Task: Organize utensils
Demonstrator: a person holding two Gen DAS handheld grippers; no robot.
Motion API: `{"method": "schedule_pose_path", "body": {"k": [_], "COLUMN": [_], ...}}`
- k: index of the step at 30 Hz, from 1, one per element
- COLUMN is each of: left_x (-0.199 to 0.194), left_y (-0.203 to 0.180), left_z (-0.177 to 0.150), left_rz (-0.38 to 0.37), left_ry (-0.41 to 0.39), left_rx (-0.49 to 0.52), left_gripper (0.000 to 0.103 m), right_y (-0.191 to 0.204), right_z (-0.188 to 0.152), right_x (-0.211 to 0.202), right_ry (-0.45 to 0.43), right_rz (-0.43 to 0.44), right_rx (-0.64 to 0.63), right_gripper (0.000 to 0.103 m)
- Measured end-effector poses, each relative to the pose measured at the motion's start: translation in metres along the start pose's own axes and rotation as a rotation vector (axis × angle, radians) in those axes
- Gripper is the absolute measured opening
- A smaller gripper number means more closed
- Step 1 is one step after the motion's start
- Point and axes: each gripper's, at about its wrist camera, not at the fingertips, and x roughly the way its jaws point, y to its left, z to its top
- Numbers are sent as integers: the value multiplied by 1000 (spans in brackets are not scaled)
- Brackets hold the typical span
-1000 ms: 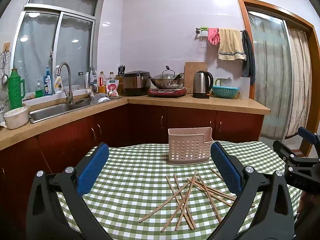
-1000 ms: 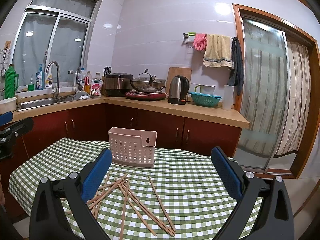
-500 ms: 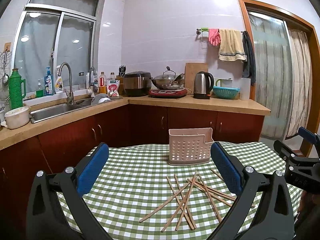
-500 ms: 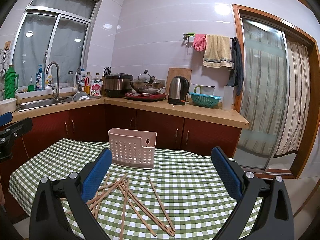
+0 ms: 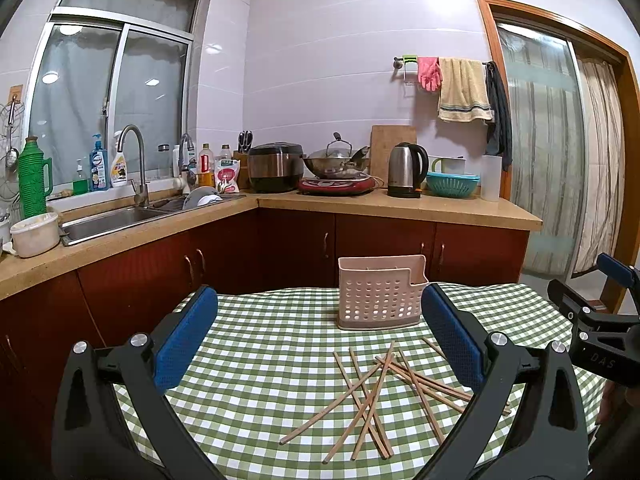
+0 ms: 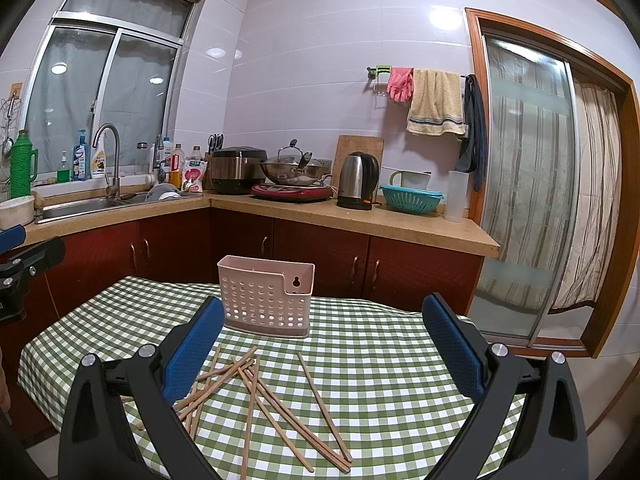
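Your desk (image 5: 256, 364) wears a green-and-white checked cloth that hangs over its edges. Toward the far side you have a pale pink perforated holder (image 5: 379, 293) standing upright on the cloth, its low notched end to your right; from the right wrist view you can see a keyhole slot in that end (image 6: 265, 297). In front of it, nearer to you, a scatter of wooden chopsticks (image 5: 376, 388) lies flat on the cloth, several crossing one another in a loose pile. In the right wrist view one chopstick (image 6: 323, 404) lies a little apart to the right of the pile. None of them touches the holder.
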Motion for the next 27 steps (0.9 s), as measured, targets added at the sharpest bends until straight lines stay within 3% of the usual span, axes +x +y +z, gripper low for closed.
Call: {"method": "schedule_pose_path", "body": {"k": [27], "left_x": [-3], "left_y": [4], "left_z": [0], "left_rz": [-3], "left_ry": [-1], "left_rx": [-6], "left_gripper": [99], "right_y": [0], "right_z": [-1], "right_x": [1], "right_ry": [3], "right_rz": [3], "right_rx": [1], "right_gripper": [97]}}
